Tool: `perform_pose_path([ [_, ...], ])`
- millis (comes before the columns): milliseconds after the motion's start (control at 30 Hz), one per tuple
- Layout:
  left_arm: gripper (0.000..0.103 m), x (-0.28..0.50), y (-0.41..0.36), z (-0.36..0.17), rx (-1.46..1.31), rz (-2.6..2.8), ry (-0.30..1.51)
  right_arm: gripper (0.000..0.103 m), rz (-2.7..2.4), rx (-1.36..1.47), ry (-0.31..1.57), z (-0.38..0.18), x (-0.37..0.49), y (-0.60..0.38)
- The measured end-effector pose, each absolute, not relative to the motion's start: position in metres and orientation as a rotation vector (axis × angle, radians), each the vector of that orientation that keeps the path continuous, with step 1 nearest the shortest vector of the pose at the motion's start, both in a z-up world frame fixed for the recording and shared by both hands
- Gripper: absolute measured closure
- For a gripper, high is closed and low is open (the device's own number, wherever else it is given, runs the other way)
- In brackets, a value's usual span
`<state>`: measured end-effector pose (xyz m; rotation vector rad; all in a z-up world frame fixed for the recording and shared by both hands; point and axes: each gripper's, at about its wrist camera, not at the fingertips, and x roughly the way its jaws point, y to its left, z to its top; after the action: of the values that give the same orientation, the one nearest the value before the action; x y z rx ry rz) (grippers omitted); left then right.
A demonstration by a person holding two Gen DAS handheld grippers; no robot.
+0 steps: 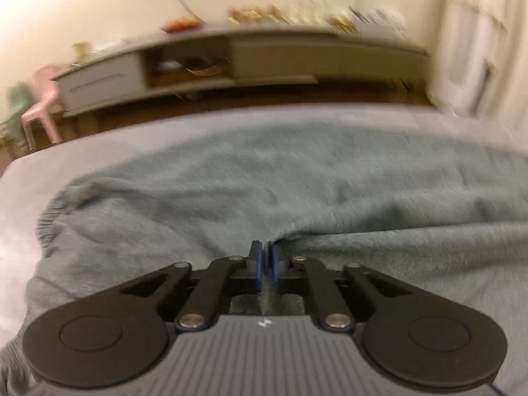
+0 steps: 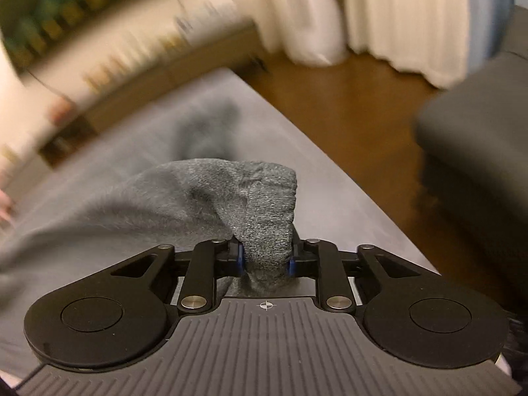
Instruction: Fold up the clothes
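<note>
A grey fleece garment lies spread across a grey-covered surface, its elastic hem at the left. In the left wrist view, my left gripper rests low on the cloth. Its blue pads are almost together, pinching a thin fold that puckers just ahead of them. In the right wrist view, my right gripper is shut on a thick bunched end of the same garment. That end stands up above the jaws and trails off to the left over the surface.
A long low cabinet with small items on top stands beyond the surface's far edge. A pink chair is at the left. Right of the surface are wooden floor, pale curtains and a dark sofa.
</note>
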<state>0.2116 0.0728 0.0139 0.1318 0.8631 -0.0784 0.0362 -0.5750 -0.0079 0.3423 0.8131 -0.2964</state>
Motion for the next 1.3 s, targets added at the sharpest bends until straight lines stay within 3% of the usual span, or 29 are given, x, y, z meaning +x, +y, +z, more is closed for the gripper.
perform_pose_path([
  [33,0.082,0.207,0.07,0.014,0.157,-0.07,0.861,0.057,-0.34,0.29,0.863,-0.017,0.044,-0.572],
  [67,0.079,0.202,0.072,0.019,0.159,-0.067,0.854,0.051,-0.376,0.229,0.861,-0.017,0.047,-0.568],
  [133,0.075,0.193,0.082,0.038,0.128,-0.062,0.824,0.048,-0.427,0.193,0.782,-0.001,0.045,-0.561],
  [233,0.061,0.168,0.117,0.074,0.061,-0.008,0.757,0.042,-0.419,0.175,0.658,0.026,0.04,-0.537],
  [333,0.06,0.143,0.165,0.083,0.028,0.066,0.771,0.041,-0.334,0.123,0.597,0.04,0.044,-0.504],
  [467,0.061,0.12,0.213,0.064,0.051,0.108,0.872,0.046,-0.147,0.043,0.736,0.013,0.078,-0.463],
  [567,0.062,0.111,0.229,0.025,0.156,0.151,0.965,0.051,-0.163,0.01,0.869,-0.016,0.101,-0.46],
  [633,0.064,0.101,0.245,0.007,0.172,0.167,0.982,0.048,-0.21,0.021,0.894,-0.028,0.106,-0.474],
  [800,0.061,0.087,0.278,0.007,0.18,0.227,0.967,0.052,-0.302,0.058,0.891,-0.025,0.105,-0.493],
  [867,0.061,0.09,0.291,0.009,0.21,0.328,0.981,0.047,-0.325,0.014,0.892,-0.023,0.104,-0.489],
  [900,0.063,0.09,0.296,0.011,0.223,0.37,0.988,0.049,-0.332,-0.001,0.887,-0.02,0.103,-0.487],
  [1067,0.065,0.088,0.286,0.043,0.203,0.356,0.908,0.042,-0.225,0.241,0.712,0.02,0.078,-0.504],
  [1233,0.06,0.09,0.231,0.077,0.22,0.195,0.798,0.025,-0.189,0.171,0.778,0.018,0.054,-0.499],
  [1300,0.059,0.091,0.204,0.079,0.244,0.117,0.777,0.024,-0.189,0.136,0.813,0.012,0.044,-0.498],
])
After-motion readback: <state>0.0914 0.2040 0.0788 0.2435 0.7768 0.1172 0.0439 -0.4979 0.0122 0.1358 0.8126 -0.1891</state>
